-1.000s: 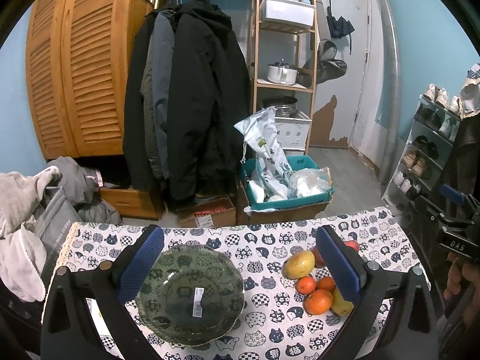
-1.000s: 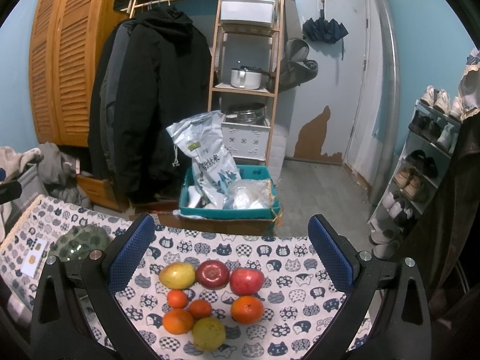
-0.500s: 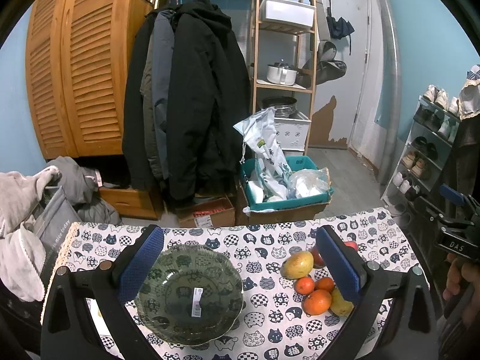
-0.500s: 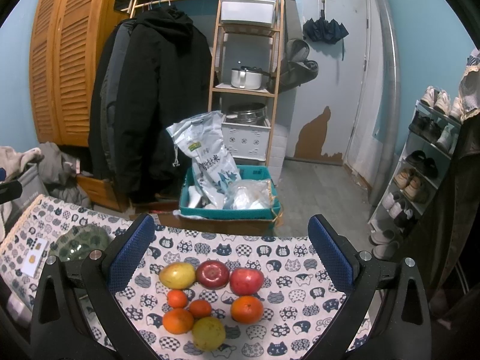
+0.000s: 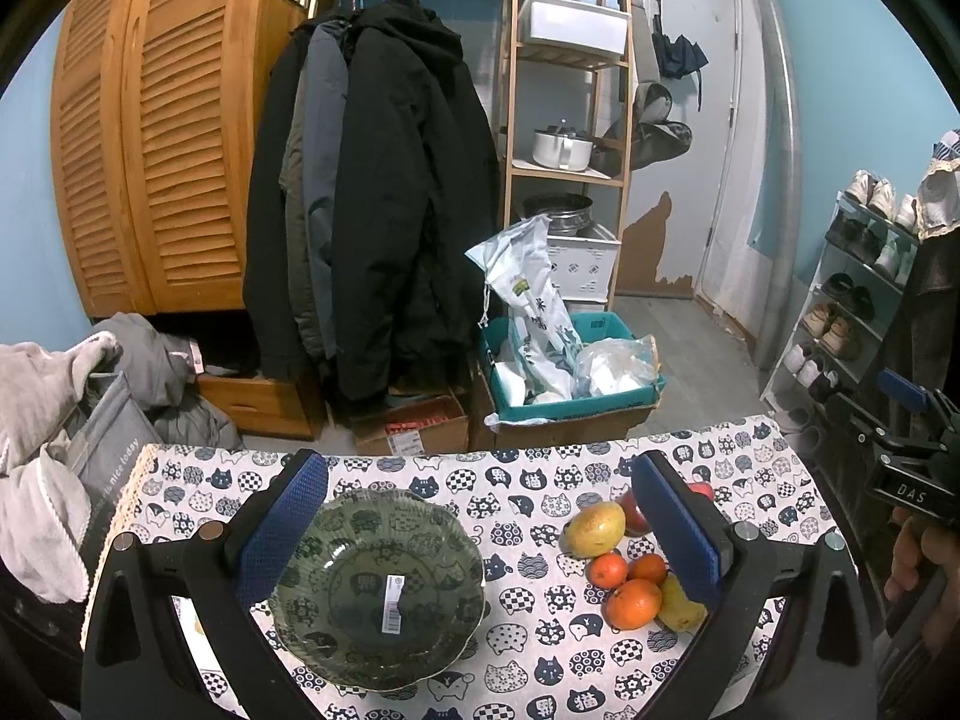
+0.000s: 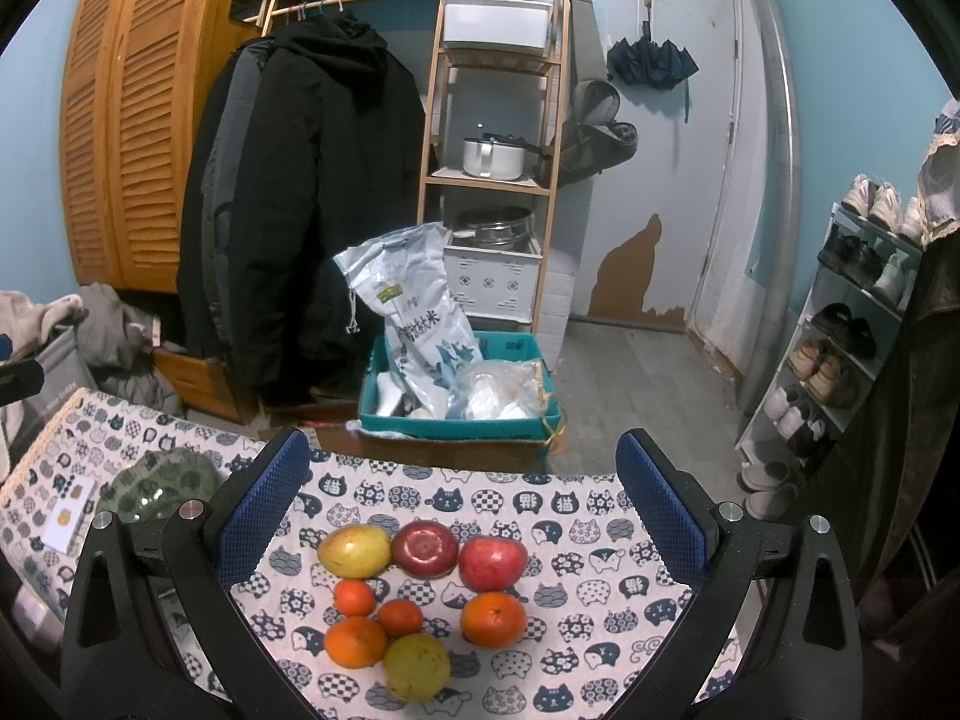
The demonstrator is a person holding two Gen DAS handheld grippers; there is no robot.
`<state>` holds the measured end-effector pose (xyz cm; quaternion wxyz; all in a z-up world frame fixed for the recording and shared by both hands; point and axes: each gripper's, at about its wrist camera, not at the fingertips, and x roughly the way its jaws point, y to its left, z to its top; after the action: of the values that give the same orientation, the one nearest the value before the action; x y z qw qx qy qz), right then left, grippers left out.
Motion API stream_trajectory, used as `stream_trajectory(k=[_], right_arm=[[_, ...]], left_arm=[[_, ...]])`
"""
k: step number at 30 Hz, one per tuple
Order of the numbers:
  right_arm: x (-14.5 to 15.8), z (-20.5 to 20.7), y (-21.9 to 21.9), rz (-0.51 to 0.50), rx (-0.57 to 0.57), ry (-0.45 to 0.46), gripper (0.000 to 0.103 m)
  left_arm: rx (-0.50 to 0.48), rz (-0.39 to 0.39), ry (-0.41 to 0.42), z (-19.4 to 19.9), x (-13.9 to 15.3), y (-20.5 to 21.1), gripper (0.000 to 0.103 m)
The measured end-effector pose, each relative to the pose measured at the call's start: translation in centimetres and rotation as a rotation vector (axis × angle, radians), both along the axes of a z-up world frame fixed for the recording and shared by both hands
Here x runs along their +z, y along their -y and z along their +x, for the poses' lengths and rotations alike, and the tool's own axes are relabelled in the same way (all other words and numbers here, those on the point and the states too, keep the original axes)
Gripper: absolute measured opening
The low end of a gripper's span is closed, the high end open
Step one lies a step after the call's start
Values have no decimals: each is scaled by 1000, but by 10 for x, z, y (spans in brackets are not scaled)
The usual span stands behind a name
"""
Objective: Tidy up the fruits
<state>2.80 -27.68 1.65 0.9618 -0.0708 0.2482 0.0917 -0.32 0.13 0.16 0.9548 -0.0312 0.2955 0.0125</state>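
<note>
The left hand-held gripper [image 5: 480, 531] hangs level above the desk [image 5: 528, 480], jaws spread wide and empty, with the green glass bowl [image 5: 378, 588] lying between and below its fingers. The right hand-held gripper [image 6: 462, 513] is likewise wide open and holds nothing, poised over the cluster of fruits [image 6: 420, 585]: a yellow mango [image 6: 354, 551], two red apples [image 6: 425, 548], oranges [image 6: 493, 618] and a yellow-green fruit [image 6: 417, 666], resting on the cat-print cloth right of the bowl.

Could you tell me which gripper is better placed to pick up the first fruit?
The right gripper: it is open with the fruit pile lying between its fingers. The left gripper, also open, faces the green bowl instead.
</note>
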Motion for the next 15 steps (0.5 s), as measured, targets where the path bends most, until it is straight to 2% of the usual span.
stream_trajectory(k=[15], right_arm=[[0,0,0,0,2,1,100]], left_arm=[[0,-3,0,-1,1,0,102]])
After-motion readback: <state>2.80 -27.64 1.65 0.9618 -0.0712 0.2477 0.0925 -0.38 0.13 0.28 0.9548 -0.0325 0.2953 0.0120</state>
